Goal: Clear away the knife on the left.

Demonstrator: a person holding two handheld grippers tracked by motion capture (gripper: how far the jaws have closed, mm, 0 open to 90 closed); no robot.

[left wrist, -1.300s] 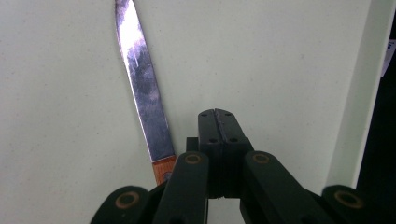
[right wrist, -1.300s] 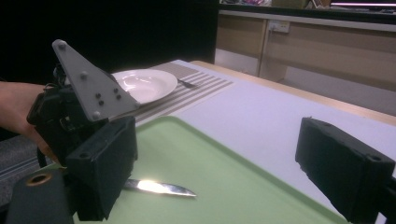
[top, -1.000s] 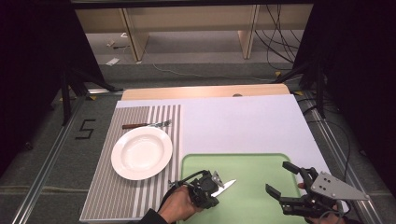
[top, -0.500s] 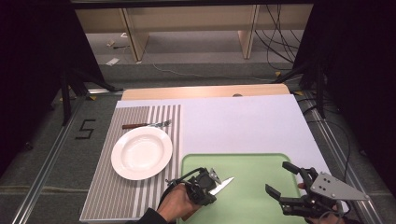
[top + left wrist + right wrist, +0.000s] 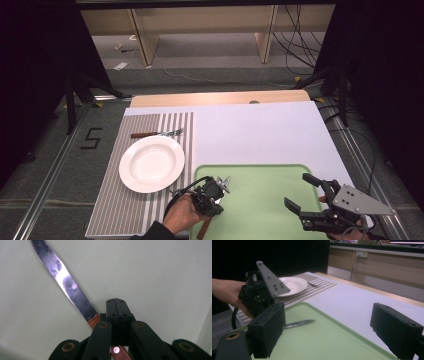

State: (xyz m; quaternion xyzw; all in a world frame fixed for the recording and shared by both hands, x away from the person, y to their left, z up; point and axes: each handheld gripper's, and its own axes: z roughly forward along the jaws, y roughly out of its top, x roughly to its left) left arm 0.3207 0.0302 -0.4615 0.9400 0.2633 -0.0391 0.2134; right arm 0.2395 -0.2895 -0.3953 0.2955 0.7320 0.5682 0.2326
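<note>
A knife with a brown handle (image 5: 204, 229) lies at the left end of the green tray (image 5: 260, 210). Its steel blade (image 5: 65, 282) runs up and to the left in the left gripper view. A hand holds my left gripper (image 5: 214, 190) right above it. The jaws are shut against each other with nothing between them, and the handle (image 5: 93, 321) passes underneath; I cannot tell whether they touch it. In the right gripper view the blade (image 5: 299, 323) rests on the tray beside the left gripper (image 5: 259, 297). My right gripper (image 5: 301, 191) hangs open over the tray's right end, holding nothing.
A white plate (image 5: 151, 163) sits on a striped placemat (image 5: 115, 210) left of the tray, and a fork (image 5: 157, 133) lies beyond it. A pale cover (image 5: 250, 135) spreads over the table behind the tray. Dark floor and stands surround the table.
The blade, which pointed right across the tray from the left gripper, has swung out of sight under it as that gripper turned. The right gripper has stayed put.
</note>
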